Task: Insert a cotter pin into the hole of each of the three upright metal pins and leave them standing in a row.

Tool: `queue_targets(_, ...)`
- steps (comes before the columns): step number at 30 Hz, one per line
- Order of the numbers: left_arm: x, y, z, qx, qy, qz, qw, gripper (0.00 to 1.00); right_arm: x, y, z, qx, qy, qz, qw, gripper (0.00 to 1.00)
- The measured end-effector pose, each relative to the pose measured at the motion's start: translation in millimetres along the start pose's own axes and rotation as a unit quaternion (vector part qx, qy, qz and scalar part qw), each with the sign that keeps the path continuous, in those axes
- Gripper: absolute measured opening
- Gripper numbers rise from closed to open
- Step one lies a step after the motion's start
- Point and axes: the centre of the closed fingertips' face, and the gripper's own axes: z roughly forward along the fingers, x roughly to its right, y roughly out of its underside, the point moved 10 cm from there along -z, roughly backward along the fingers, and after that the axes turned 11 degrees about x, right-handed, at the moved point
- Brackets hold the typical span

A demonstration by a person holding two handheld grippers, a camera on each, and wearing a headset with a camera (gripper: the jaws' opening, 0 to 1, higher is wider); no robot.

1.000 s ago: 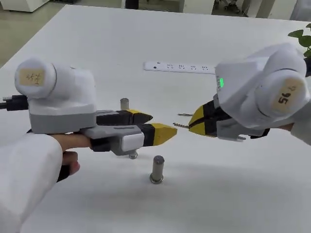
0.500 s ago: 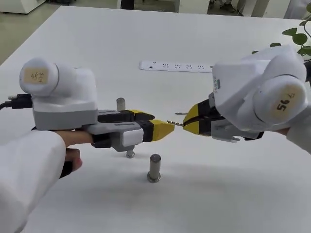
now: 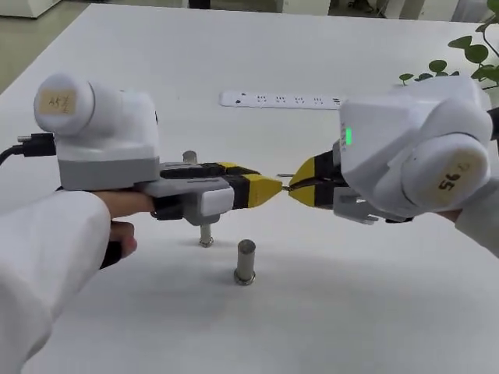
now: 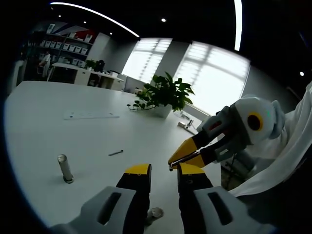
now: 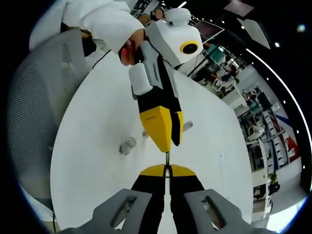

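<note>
Right hand-held gripper (image 5: pixel 167 170): clamped on cotter pin (image 5: pixel 166 159).
Left hand-held gripper (image 4: pixel 163 170): narrow gap between jaws; whether it grips anything, cannot tell.

Tight in the middle here: left gripper (image 3: pixel 265 181) and right gripper (image 3: pixel 295 187) are nose to nose above the counter (image 3: pixel 374 312), and the cotter pin (image 5: pixel 166 160) clamped in the right jaws spans the sliver of gap between them. Beneath the left gripper stands a metal pin (image 3: pixel 205 234), a second pin (image 3: pixel 245 262) just nearer the person, a third pin (image 3: pixel 189 157) behind the jaws (nothing passes low through that cluster). A loose cotter pin (image 4: pixel 116 152) lies flat beyond the tips. The power strip (image 3: pixel 281 100) lines the far side, the plant (image 3: pixel 468 54) guards the far right corner. Broad bare surface to the near right, and between cluster and strip.
</note>
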Motion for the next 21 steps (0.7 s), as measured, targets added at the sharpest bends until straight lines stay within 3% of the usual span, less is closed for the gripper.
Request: queue_targets(21,0.9,2.3,0.8,-0.008,0.005,-0.013,0.9999,0.03,1.3,-5.3,3.5,0.006,0.008,-0.017,0.9998,0.00)
